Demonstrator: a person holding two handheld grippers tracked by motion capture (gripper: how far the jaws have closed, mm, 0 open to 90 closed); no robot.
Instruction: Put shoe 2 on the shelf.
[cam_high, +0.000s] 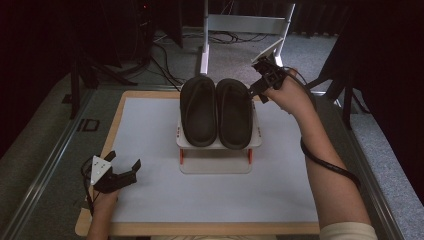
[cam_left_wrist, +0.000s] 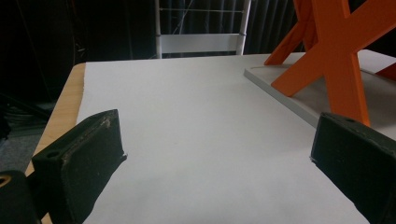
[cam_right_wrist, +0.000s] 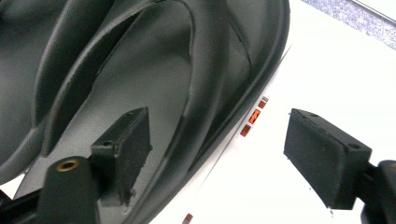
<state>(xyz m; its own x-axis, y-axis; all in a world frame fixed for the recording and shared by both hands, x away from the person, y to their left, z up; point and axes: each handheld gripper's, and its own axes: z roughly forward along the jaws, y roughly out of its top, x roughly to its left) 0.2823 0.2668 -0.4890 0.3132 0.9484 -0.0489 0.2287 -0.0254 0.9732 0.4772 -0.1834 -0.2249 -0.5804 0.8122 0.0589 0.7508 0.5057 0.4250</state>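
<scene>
Right slipper (cam_right_wrist: 196, 84) lies beside open right claw (cam_right_wrist: 217, 154); untouched.

Each hand carries a black two-jaw gripper. The left gripper (cam_high: 125, 169) bears a grey three-cornered plate with small dark dots, and its jaws are thick black blocks with worn, scuffed pad faces and screw holes. The right gripper (cam_high: 256, 90) has a brass-coloured screw near one jaw, and a thick black cable loops from it along the forearm. A cream sleeve (cam_high: 348, 231) covers the right upper arm.
</scene>
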